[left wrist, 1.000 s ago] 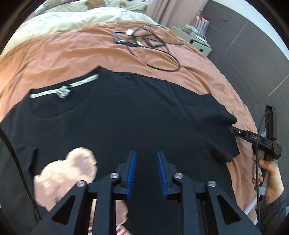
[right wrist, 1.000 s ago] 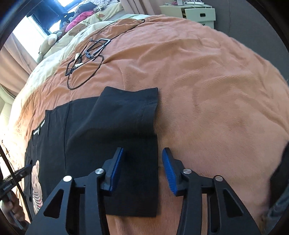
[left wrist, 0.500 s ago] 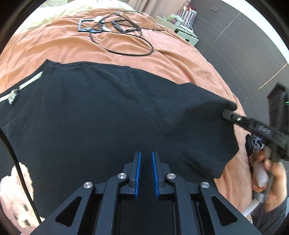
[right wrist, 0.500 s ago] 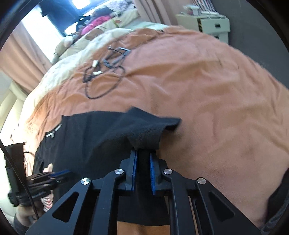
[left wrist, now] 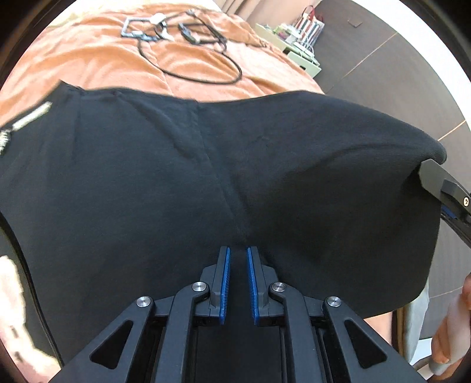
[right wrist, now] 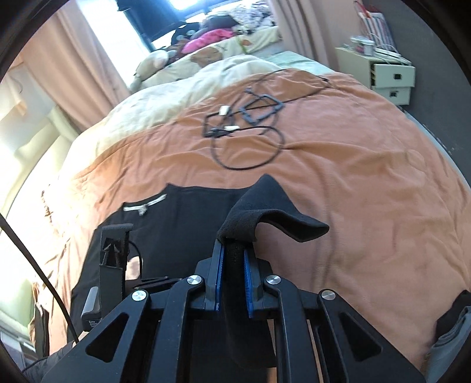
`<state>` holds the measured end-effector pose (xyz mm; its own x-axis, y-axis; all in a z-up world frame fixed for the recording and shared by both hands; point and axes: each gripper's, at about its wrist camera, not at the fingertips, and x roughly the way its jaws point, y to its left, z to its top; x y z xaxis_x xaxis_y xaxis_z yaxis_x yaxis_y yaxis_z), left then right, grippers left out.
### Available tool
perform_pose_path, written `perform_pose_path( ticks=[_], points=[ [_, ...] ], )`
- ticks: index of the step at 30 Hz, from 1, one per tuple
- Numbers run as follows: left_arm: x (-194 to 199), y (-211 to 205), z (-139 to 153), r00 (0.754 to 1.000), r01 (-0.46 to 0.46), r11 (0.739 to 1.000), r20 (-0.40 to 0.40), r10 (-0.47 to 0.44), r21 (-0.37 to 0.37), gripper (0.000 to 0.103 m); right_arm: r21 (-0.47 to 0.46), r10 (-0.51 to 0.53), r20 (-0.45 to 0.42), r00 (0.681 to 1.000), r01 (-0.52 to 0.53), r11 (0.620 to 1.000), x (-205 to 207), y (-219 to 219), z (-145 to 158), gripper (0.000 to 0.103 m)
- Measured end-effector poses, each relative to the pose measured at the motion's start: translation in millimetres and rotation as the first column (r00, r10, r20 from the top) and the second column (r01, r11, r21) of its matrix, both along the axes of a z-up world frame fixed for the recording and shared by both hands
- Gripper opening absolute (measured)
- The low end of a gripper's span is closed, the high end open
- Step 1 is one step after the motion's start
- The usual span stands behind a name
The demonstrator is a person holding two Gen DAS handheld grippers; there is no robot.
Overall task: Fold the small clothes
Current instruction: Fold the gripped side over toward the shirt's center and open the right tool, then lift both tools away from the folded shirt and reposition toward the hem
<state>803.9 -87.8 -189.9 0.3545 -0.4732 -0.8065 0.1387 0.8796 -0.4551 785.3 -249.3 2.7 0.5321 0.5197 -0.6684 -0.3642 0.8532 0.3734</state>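
A black T-shirt (left wrist: 147, 176) lies spread on the orange blanket (right wrist: 368, 176) of a bed, its neck label toward the left. The left gripper (left wrist: 237, 282) has its jaws clamped on the cloth near the shirt's lower middle. To the right, the right gripper (right wrist: 231, 277) has its jaws clenched on the hem of a sleeve (right wrist: 265, 212), held raised above the blanket. Beyond the shirt lies a tangle of black cables (right wrist: 247, 132).

We see strong daylight from the window (right wrist: 164, 11), blown out to glare at upper left. Both views bend heavily toward their black rims (typical fisheye), and motion blur smears the black shirt (left wrist: 176, 176) near its edges.
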Motion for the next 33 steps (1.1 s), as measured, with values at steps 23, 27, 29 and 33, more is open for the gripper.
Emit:
perform_pose_path(
  ticks=[23,27,29,33],
  points=[
    [-76,146,60,0.977,-0.212,0.971,0.057,0.207,0.107,0.055,0.016,0.092,-0.136,0.986,-0.091,0.996,-11,84,-40,0.067],
    [-62,134,49,0.983,-0.184,0.974,0.042,0.180,0.129,0.055,-0.080,0.003,-0.134,0.991,-0.014,0.997,-4,62,-50,0.067],
    [-54,128,38,0.983,-0.185,0.969,0.037,0.181,0.161,0.055,-0.108,-0.029,-0.135,0.990,0.015,0.994,1,51,-57,0.067],
    [-46,129,19,0.980,-0.196,0.966,0.013,0.197,0.171,0.055,-0.160,-0.070,-0.140,0.988,0.047,0.986,5,46,-72,0.062]
  ],
)
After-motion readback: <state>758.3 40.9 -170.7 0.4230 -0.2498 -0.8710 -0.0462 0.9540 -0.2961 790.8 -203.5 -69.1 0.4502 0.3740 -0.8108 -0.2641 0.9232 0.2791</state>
